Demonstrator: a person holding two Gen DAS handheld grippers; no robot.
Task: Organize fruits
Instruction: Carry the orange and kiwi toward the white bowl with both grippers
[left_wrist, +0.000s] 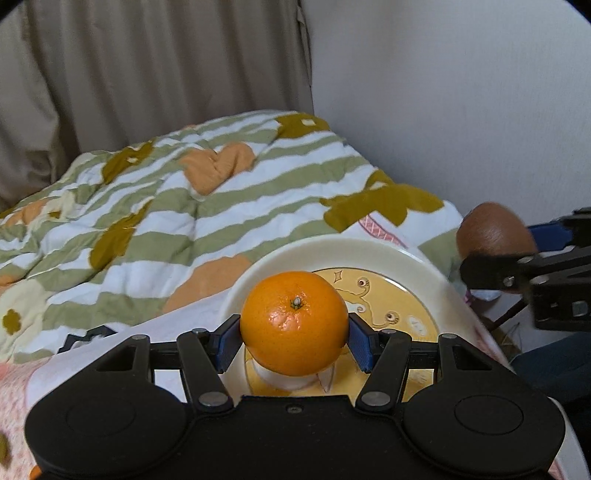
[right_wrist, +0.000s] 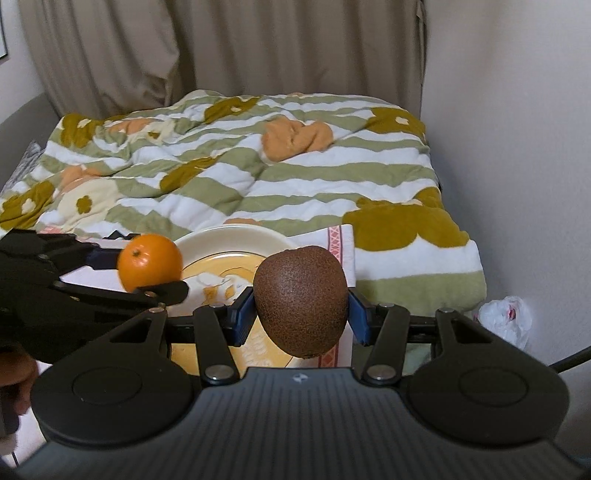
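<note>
A bed with a striped, flowered quilt (right_wrist: 258, 177) is filling the room behind, curtains and a pale wall beyond it, and a cream plate (left_wrist: 258, 273) with a yellow cartoon centre is sitting on a cloth at the near edge.

The left gripper (left_wrist: 294, 338) is clamping an orange (left_wrist: 293, 321) between its blue pads, held just above the plate's centre. The right gripper (right_wrist: 301, 314) is pinching a brown kiwi (right_wrist: 301, 299) in the same way, hanging over the plate's right rim.

Judging from this, both fruits are being brought to the plate. Doing it well likely means lowering each until it touches the plate before loosening the pads, and setting them apart so that neither rolls into the other.

The left wrist view is showing the orange's stem and the plate's drawing. Only the right wrist view is showing a white plastic bag (right_wrist: 504, 317) on the floor, right of the plate.
</note>
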